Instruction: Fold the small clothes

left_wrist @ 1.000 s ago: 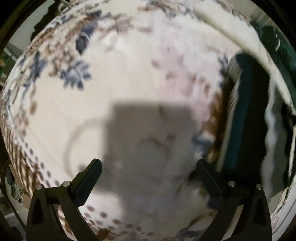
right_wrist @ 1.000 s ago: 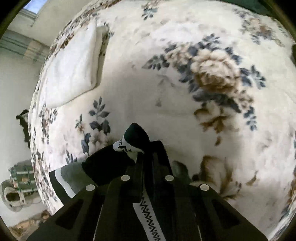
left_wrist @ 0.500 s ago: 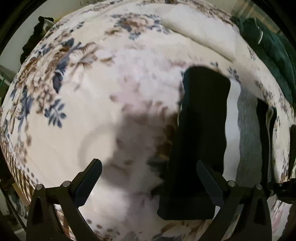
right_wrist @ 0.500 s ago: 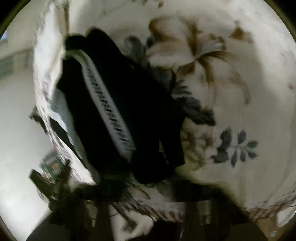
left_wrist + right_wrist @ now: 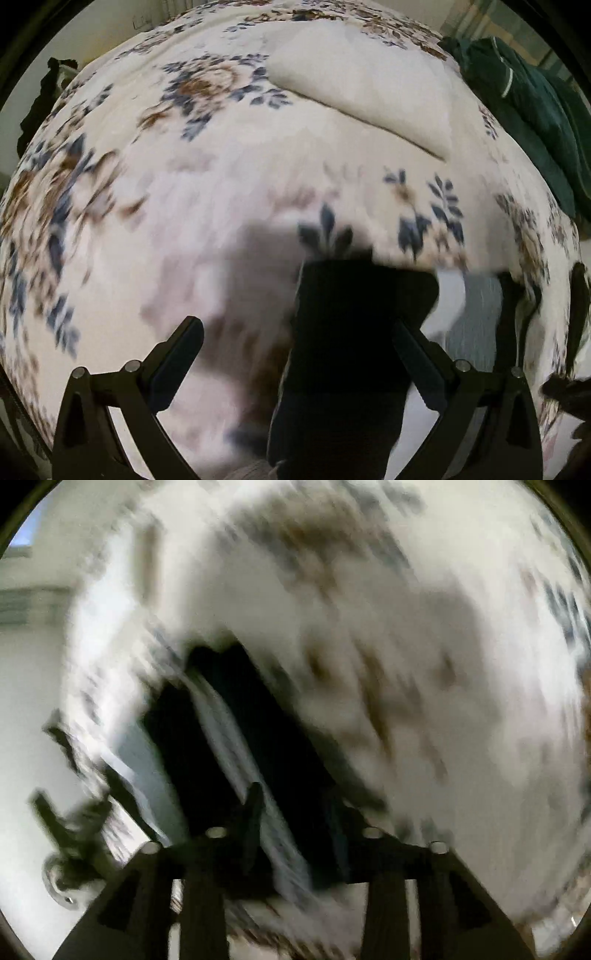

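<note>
Left wrist view shows no readable writing or labels anywhere. The left tongs (image 5: 297, 354) are spread wide above the bed (image 5: 221, 206), which wears a cream blanket with blue and brown flowers. A black folded garment (image 5: 351, 339) lies on the blanket between the two fingers and nearer the right one; whether it touches that finger is unclear, and nothing is gripped. Just right of the garment lie white and grey pieces of clothing (image 5: 476, 310), blurred. A pale pillow (image 5: 369, 88) sits toward the far edge of the bed, and a dark green cloth (image 5: 535, 110) is heaped at the far right corner.

The right wrist view is heavily smeared. The right tongs (image 5: 295, 823) are parted a moderate way, and a black piece with a pale striped band (image 5: 240, 738) runs from between the fingers out across the blanket; I cannot tell whether the fingers press on it.
</note>
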